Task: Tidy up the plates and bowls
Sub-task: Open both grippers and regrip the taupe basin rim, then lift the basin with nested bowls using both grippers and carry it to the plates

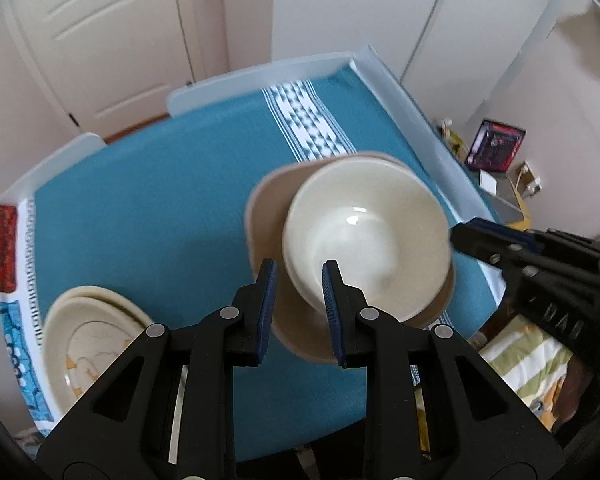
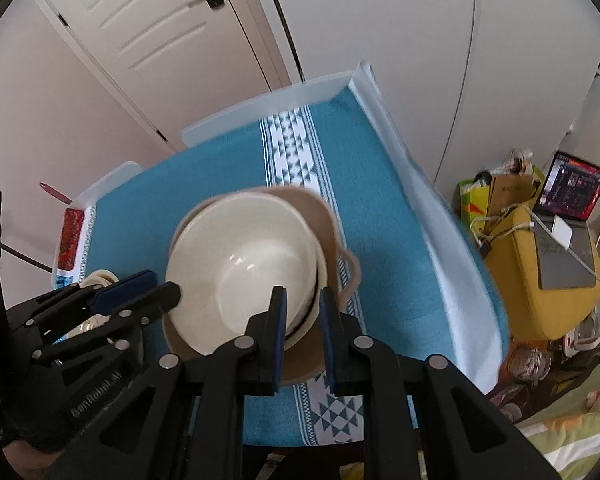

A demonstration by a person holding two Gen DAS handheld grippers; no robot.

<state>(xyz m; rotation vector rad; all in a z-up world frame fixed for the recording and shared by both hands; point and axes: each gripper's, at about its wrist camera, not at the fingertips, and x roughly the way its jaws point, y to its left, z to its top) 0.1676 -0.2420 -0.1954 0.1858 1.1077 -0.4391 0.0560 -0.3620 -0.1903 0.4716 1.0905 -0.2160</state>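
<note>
Both hand-held grippers, left point(image 1: 300, 280) and right point(image 2: 302, 308), pinch the stacked bowls' point(image 1: 364, 232) rim with the tan plate point(image 1: 268, 208); uneven lifting could tip the stack.

Cream bowls point(image 1: 366, 236) on tan plate point(image 1: 266, 216); teal tablecloth point(image 1: 160, 208) w/ white triangle-pattern stripe point(image 1: 306, 124). Black grippers, blue pads point(image 1: 269, 308). Yellow chair point(image 2: 540, 280), white door point(image 1: 100, 40).
</note>
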